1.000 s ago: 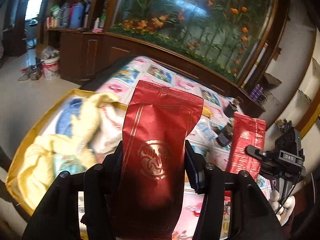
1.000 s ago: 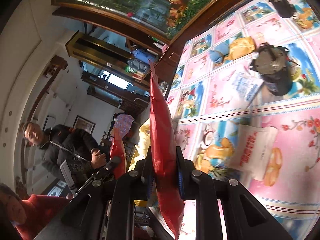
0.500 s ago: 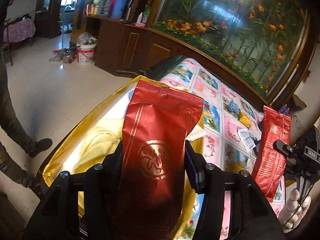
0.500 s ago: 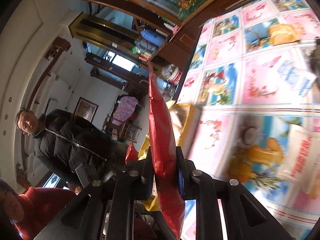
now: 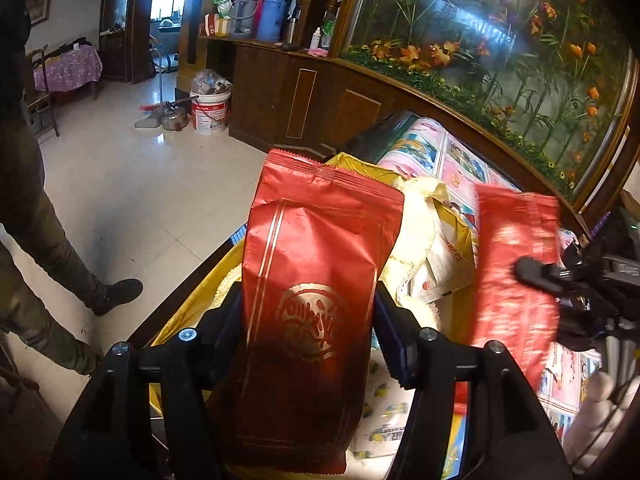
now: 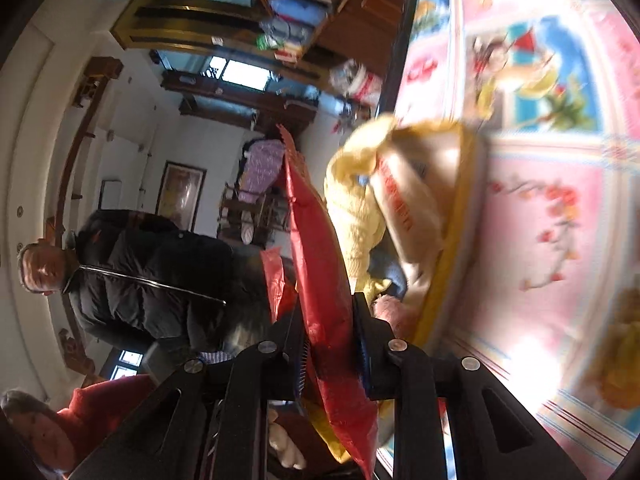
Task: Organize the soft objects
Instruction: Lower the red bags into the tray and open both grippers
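Observation:
My left gripper [image 5: 308, 332] is shut on a red foil pouch [image 5: 316, 280] with a gold emblem, held upright over the near end of a gold tray [image 5: 188, 308]. The tray holds a pale yellow cloth [image 5: 416, 216] and a white printed packet [image 5: 436, 272]. To the right, my right gripper [image 5: 560, 276] grips a second red pouch [image 5: 516, 272], blurred, above the tray's right side. In the right wrist view that gripper [image 6: 330, 344] is shut on the second red pouch [image 6: 320, 248], seen edge-on, next to the gold tray [image 6: 460, 216] with the yellow cloth [image 6: 352, 208].
The tray lies at the end of a table with a pink and blue patterned cover [image 5: 452, 160]. A dark wooden cabinet [image 5: 304, 96] and a flower display stand behind. A person's legs [image 5: 48, 240] are on the tiled floor at left; a white bucket [image 5: 210, 110] stands farther back.
Both grippers have carried their red pouches leftward toward the tray's end. The right pouch has come closer to the left one and now hangs over the tray.

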Tool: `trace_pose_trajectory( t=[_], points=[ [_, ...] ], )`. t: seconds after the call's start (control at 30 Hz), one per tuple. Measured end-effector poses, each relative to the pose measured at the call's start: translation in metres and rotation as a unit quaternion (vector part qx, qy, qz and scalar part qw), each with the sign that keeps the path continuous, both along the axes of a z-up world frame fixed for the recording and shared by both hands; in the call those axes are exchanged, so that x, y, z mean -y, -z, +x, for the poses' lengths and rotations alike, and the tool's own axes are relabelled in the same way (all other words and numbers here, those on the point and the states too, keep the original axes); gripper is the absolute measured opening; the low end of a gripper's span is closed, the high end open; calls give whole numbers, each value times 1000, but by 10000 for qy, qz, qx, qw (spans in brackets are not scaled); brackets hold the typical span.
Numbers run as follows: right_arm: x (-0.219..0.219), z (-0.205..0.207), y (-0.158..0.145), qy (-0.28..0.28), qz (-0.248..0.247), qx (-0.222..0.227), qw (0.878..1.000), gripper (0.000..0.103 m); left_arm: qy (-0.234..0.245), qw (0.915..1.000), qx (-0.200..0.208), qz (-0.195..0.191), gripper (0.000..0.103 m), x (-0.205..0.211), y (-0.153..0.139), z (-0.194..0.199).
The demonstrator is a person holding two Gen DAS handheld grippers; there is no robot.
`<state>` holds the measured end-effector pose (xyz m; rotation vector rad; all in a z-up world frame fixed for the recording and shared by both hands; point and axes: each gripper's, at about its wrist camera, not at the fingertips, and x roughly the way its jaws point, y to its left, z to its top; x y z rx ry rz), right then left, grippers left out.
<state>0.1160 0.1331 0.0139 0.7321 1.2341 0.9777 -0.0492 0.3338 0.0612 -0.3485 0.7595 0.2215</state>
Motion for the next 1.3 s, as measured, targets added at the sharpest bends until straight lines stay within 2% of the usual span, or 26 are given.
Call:
trace_pose_trajectory(
  t=[0.17,0.3,0.43,0.57,0.6,0.67,0.7,0.73,0.9,1.1,1.3],
  points=[
    [-27,4,17,-117,-246,-89,9996,22,73,9999,98,-54,65,-3,-1,-5],
    [-40,8,15,-69,-673,243,9974,22,88,9996,255,-38,65,-3,-9,-7],
    [-48,7,16,-20,-1147,477,9922,26,95,9992,369,125,70,3,-17,-7],
    [-47,7,11,-28,-1278,596,9900,32,42,9988,339,356,75,10,-21,-5],
    [-47,6,8,-1,-1289,646,9896,37,6,9987,292,414,75,11,-21,-5],
    [-42,4,1,55,-1232,764,9894,49,-24,9986,248,464,75,15,-24,-4],
    [-39,3,-4,112,-1220,850,9888,59,-37,9985,235,498,75,16,-26,-4],
    [-34,-1,-9,215,-1234,972,9873,62,-46,9982,218,551,75,18,-27,-5],
    [-11,-16,-30,512,-1177,1291,9833,63,-83,9963,158,843,77,30,-32,-9],
    [24,-39,-37,633,-1246,1425,9799,65,-154,9918,53,1269,77,47,-38,-10],
    [53,-63,-48,786,-1330,1649,9741,65,-48,9887,64,1500,77,67,-46,-15]
  ],
)
